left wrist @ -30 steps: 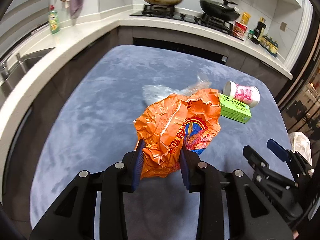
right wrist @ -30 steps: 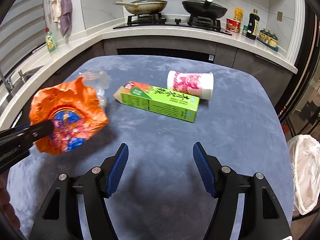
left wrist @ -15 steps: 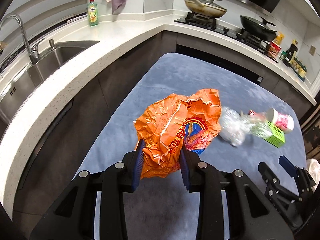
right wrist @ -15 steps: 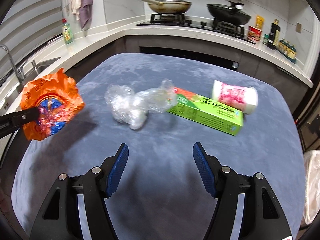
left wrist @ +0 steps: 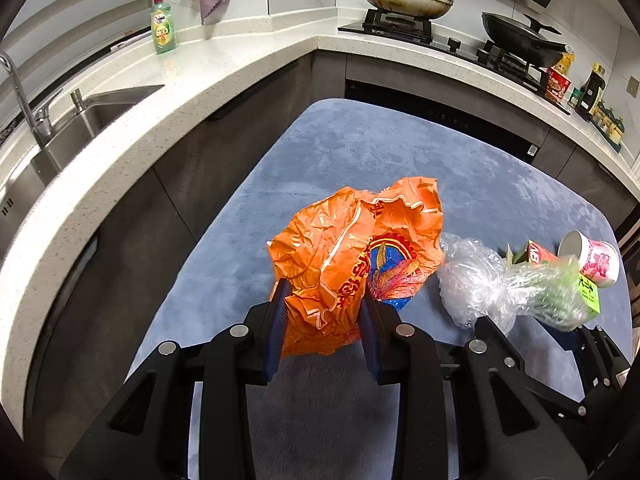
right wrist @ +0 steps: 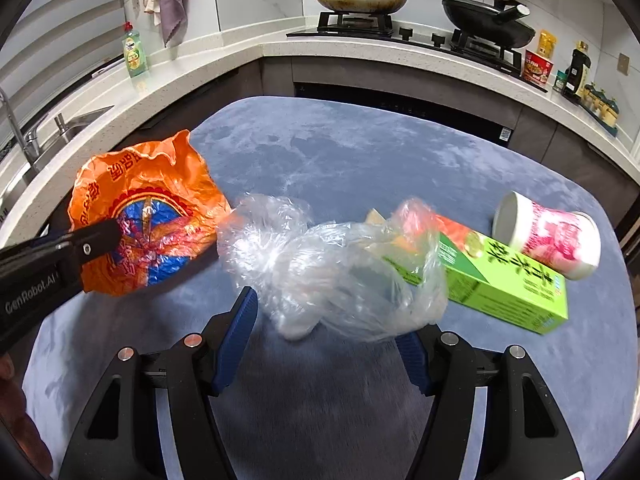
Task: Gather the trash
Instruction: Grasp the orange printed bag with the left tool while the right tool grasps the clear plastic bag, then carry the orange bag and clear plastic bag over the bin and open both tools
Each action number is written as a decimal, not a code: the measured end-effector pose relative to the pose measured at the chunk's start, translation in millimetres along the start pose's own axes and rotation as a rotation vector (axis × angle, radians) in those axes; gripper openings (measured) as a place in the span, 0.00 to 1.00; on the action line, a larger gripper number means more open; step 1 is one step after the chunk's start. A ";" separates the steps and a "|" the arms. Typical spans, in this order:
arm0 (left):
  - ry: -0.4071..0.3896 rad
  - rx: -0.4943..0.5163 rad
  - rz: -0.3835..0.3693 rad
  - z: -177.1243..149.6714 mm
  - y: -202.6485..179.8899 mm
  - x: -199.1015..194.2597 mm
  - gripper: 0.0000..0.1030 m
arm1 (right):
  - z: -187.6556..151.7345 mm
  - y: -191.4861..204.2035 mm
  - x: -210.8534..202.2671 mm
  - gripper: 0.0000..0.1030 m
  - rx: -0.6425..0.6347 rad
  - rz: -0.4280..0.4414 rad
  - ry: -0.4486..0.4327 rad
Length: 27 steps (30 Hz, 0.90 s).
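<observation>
1. The left gripper (left wrist: 323, 308) has its jaws pinching the crumpled orange bag (left wrist: 356, 256), which hangs above the blue-grey counter (left wrist: 360, 152).
2. The right wrist view shows that bag from its side (right wrist: 144, 216), with its blue and red round print and the left gripper's black arm running in from the left edge; the left wrist view shows instead the two blue pads (left wrist: 278, 320) pressed against its lower folds.
3. The right gripper (right wrist: 328, 328) has its jaws spread wide, and the clear plastic bag (right wrist: 332, 272) sits between them, just right of the orange bag. Whether the pads touch the clear bag I cannot tell, as it hides the right pad's tip.
4. In the left wrist view the clear plastic bag (left wrist: 476, 284) lies right of the orange bag, blurred where it overlaps the green carton (left wrist: 584, 292).
5. The right wrist view gives the green carton (right wrist: 504, 280) in full, lying flat, further right of the orange bag, its near end under the clear bag.
6. The pink-printed cup (right wrist: 548, 236) lies on its side beyond the carton, touching or just beside it; the left wrist view shows its open mouth (left wrist: 592, 256).
</observation>
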<state>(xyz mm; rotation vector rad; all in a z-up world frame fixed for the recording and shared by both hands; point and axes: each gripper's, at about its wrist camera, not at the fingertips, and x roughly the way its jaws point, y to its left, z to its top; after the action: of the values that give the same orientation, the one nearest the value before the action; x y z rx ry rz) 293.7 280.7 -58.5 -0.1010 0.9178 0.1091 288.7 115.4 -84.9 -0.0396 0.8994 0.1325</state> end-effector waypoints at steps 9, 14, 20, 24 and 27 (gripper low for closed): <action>0.013 0.006 -0.010 0.1 -2.8 6.4 0.30 | 2.6 8.0 15.1 0.31 -0.004 0.039 0.027; 0.003 0.020 -0.021 -0.8 -11.6 -3.4 0.30 | -1.4 2.9 -0.2 0.28 0.007 0.042 0.013; -0.031 0.060 -0.052 -6.5 -36.0 -35.1 0.30 | -11.1 -18.4 -33.4 0.28 0.031 0.016 -0.021; -0.049 0.098 -0.083 -16.1 -60.5 -58.7 0.30 | -23.6 -44.0 -63.7 0.28 0.062 -0.014 -0.050; -0.061 0.141 -0.111 -26.4 -85.0 -77.8 0.30 | -34.1 -65.6 -85.1 0.28 0.084 -0.045 -0.067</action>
<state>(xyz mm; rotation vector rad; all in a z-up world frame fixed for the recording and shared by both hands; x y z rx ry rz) 237.7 189.1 -9.0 -0.0180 0.8542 -0.0555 218.5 38.9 -40.9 0.0227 0.8358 0.0534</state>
